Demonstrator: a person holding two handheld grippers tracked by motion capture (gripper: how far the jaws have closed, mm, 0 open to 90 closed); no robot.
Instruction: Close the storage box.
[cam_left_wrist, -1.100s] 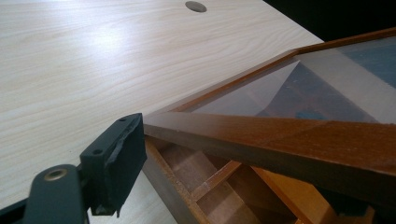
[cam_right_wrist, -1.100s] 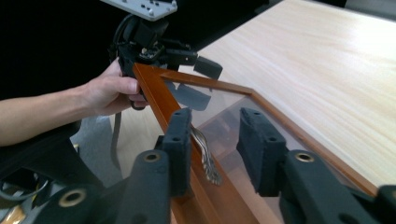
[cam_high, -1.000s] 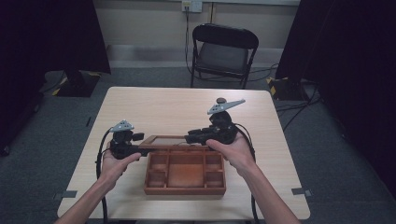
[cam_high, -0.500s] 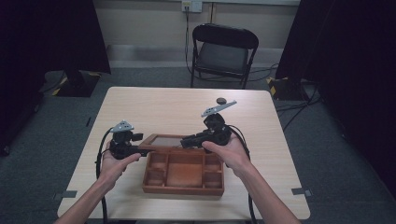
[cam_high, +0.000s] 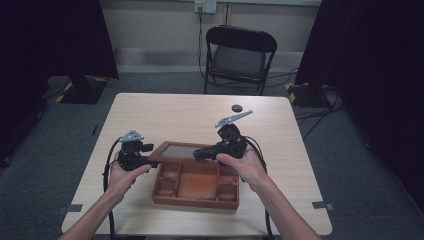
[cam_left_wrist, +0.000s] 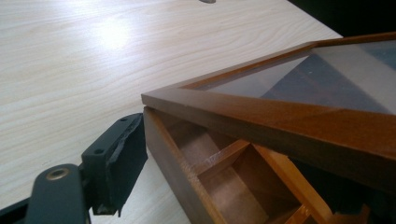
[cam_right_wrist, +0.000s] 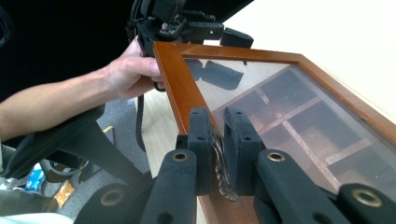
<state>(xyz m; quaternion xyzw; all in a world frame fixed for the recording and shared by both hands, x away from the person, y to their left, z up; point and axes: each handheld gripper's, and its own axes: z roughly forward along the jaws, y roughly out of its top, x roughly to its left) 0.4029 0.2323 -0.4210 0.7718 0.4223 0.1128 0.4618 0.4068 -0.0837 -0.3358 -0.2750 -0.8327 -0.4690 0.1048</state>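
A wooden compartment box (cam_high: 195, 192) sits on the table near the front. Its glass-paned lid (cam_high: 177, 150) is hinged up at a slant. My right gripper (cam_high: 197, 154) is shut on the small metal latch (cam_right_wrist: 223, 182) at the lid's wooden frame (cam_right_wrist: 175, 84), holding that edge up. My left gripper (cam_high: 150, 156) is at the box's back left corner, open. One of its fingers (cam_left_wrist: 116, 163) rests outside the box wall (cam_left_wrist: 173, 158); the other stands inside, under the lid (cam_left_wrist: 289, 116). The compartments look empty.
A small dark round object (cam_high: 236, 107) lies on the pale wooden table (cam_high: 165, 115) beyond the box. A black folding chair (cam_high: 240, 55) stands behind the table's far edge. Cables trail from both grippers toward the person.
My right gripper has shifted left and toward the person with the lid's latch in it, and the lid now stands tilted over the box. The left gripper has stayed put.
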